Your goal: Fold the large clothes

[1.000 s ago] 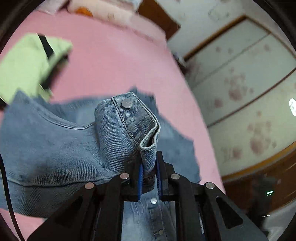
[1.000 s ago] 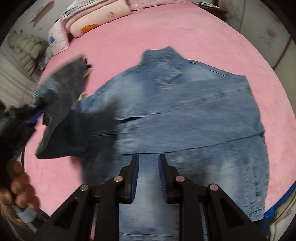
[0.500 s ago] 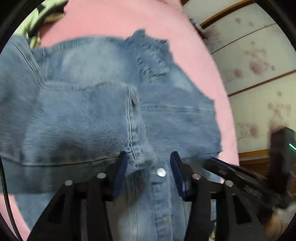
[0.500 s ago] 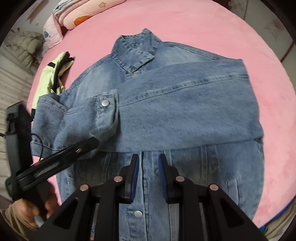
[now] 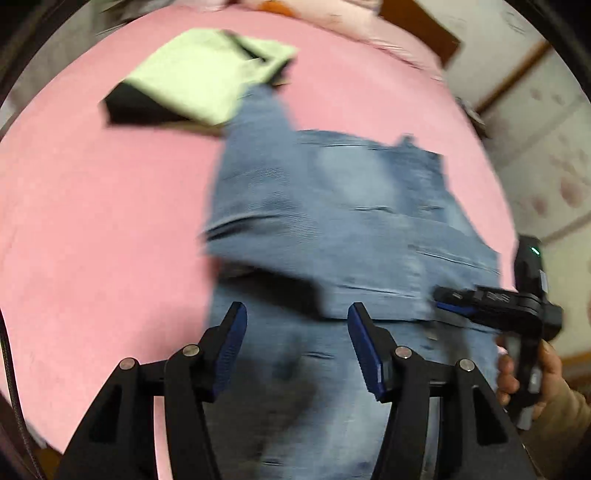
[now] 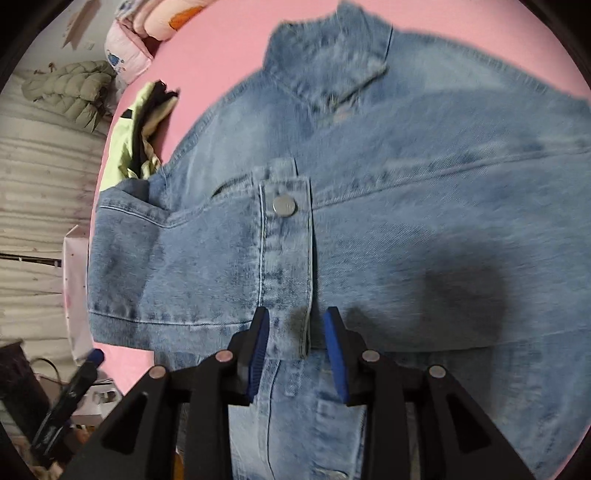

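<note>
A blue denim jacket (image 6: 424, 221) lies flat on a pink bed (image 5: 92, 221), collar (image 6: 328, 62) away from me, both sleeves folded across the body. The left sleeve's buttoned cuff (image 6: 284, 240) lies on the middle of the jacket. My right gripper (image 6: 295, 354) is open, low over the jacket, jaws on either side of the cuff's lower edge, holding nothing. My left gripper (image 5: 295, 350) is open wide and empty above the jacket's (image 5: 332, 229) lower left part. The right gripper (image 5: 491, 299) also shows in the blurred left wrist view.
A folded lime-green and black garment (image 5: 199, 74) lies on the bed beside the jacket's left shoulder; it also shows in the right wrist view (image 6: 140, 136). Pillows and bedding (image 6: 147, 33) sit at the head. A padded coat (image 6: 70, 88) lies off the bed's left.
My left gripper let go of the sleeve cuff, laid it on the jacket, opened wide and drew back left. My right gripper opened and moved down close to the cuff.
</note>
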The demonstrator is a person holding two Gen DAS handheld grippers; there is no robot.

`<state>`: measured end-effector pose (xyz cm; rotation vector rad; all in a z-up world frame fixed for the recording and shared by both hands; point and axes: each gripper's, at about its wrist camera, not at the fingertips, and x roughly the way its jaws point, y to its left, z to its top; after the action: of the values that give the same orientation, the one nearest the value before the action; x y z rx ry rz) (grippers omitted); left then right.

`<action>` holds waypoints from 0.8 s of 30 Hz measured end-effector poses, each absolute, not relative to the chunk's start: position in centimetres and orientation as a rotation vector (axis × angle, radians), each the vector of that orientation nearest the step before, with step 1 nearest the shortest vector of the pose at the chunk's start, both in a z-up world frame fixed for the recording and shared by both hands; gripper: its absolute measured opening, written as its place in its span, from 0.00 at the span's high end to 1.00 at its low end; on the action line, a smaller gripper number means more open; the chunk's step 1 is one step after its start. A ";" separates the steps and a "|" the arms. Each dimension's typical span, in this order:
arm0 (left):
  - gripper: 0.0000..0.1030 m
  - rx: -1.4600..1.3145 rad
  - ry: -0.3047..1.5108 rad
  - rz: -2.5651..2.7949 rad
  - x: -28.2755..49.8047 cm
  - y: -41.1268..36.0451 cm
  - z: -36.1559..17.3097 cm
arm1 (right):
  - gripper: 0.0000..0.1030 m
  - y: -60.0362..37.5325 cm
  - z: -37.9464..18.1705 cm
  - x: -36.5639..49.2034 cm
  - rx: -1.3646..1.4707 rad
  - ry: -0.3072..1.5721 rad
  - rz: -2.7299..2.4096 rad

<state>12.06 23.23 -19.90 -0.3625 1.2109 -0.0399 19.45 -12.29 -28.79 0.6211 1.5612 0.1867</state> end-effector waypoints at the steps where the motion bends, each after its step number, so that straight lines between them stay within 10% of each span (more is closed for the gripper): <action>1: 0.46 -0.367 1.213 -0.020 12.1 23.8 -20.6 | 0.70 -12.2 -29.3 19.4 0.635 1.571 0.189; 13: 0.46 -0.367 1.183 0.061 16.1 24.8 -24.8 | 0.67 -11.6 -32.1 18.6 0.849 1.564 0.215; 16: 0.46 -0.357 1.178 0.059 16.9 24.4 -24.7 | 0.93 -10.9 -31.0 18.9 0.789 1.560 0.245; 24: 0.46 -0.338 1.173 0.053 17.5 22.9 -24.7 | 0.94 -11.7 -20.1 20.1 0.434 1.288 0.212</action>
<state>17.53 22.87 -24.69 -0.3384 1.1729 0.0531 20.14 -11.71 -20.09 0.4338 1.2877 0.2117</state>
